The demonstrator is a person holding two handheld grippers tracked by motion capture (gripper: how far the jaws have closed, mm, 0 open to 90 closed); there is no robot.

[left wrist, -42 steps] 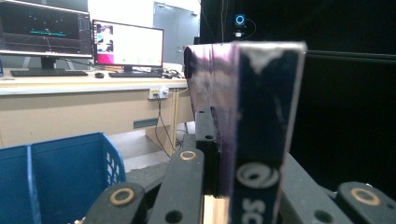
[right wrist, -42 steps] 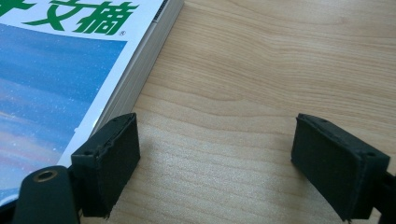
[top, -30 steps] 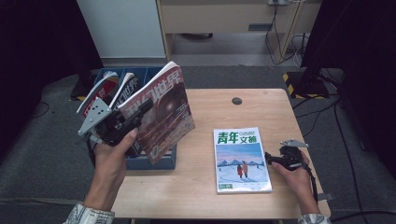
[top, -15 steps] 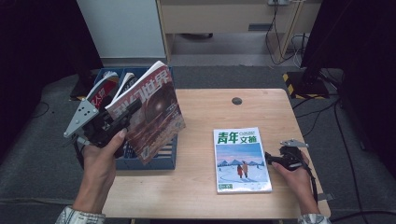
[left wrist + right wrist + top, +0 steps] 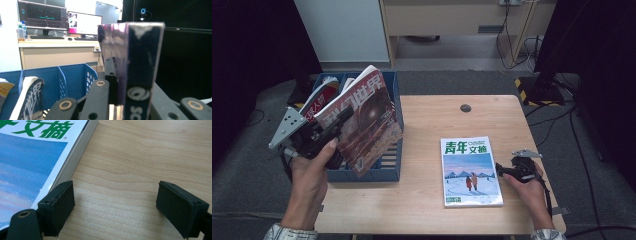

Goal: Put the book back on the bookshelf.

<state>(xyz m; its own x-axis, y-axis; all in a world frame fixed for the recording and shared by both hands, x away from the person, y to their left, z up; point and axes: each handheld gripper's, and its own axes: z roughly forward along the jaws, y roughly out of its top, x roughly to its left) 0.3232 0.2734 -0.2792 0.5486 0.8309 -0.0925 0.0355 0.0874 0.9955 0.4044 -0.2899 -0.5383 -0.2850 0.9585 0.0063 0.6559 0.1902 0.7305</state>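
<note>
My left gripper (image 5: 343,116) was clamped tight on the red magazine (image 5: 362,120), held upright directly over the blue rack (image 5: 393,170) with its long edge pointing down into a slot, while my right gripper (image 5: 116,207) rested wide open and empty beside the blue magazine (image 5: 470,171).

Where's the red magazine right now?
In the high view, the red magazine is at the table's left side, clamped in the left gripper and held tilted above the blue file box.

Red-cover mag (image 5: 364,120) held tilted, nearly upright, above blue rack (image 5: 389,167) at table's left.
</note>
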